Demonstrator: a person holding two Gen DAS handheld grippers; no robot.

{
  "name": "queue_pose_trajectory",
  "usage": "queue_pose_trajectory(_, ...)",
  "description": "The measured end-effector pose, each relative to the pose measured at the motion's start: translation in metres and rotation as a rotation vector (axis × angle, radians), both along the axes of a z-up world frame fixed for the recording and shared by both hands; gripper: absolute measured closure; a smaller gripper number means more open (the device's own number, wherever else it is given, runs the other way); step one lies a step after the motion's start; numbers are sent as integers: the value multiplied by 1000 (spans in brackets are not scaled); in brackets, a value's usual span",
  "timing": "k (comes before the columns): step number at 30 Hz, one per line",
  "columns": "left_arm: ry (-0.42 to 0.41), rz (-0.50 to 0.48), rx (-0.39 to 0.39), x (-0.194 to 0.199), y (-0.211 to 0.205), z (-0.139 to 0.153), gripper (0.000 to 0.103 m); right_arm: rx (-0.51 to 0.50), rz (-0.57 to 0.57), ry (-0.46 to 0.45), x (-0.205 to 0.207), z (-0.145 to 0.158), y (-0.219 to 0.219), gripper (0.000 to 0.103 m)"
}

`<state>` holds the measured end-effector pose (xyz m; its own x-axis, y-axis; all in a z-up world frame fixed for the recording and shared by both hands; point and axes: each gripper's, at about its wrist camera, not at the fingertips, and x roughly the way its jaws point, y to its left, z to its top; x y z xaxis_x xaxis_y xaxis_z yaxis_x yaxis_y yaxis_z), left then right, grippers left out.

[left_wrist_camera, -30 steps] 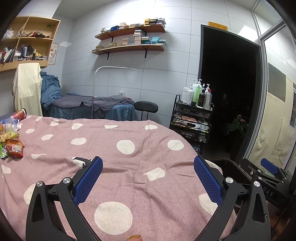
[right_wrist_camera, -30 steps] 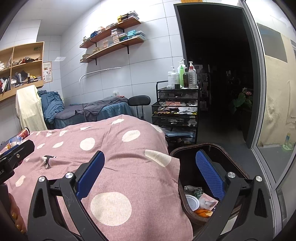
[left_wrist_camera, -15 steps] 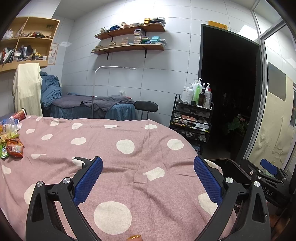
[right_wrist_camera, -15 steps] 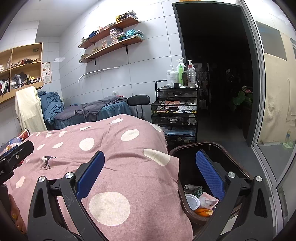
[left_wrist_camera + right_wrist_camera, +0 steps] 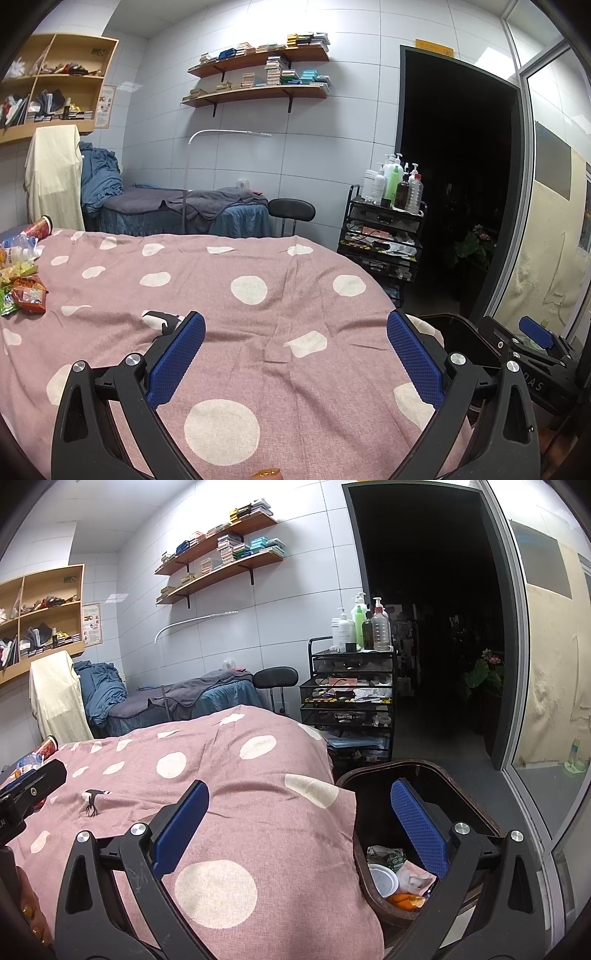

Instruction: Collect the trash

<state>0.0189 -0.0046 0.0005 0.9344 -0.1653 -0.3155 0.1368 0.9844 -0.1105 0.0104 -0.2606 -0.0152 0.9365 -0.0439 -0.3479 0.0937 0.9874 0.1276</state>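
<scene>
- Your left gripper is wide open over the pink spotted blanket.
- Your right gripper is wide open too, above the blanket's edge and the brown bin.
- Trash wrappers lie far left; a black cart stands beyond.

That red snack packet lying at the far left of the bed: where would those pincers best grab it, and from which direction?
Probably the crinkled edge of the red snack packet facing the open bedspread. It lies flat, with other wrappers crowding its left, so the left gripper, jaws wide open, should come from the right, low, and pinch that free edge.
</scene>
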Motion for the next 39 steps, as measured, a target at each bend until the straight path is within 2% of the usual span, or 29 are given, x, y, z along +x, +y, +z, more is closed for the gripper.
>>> queue_pose_trajectory(17,7,0,29,1,-6,-1,5,5,0,0,-1,0,0,6)
queue_pose_trajectory(39,11,-23,28,3,-3,-3,5,8,-4,5,1,0,1,6)
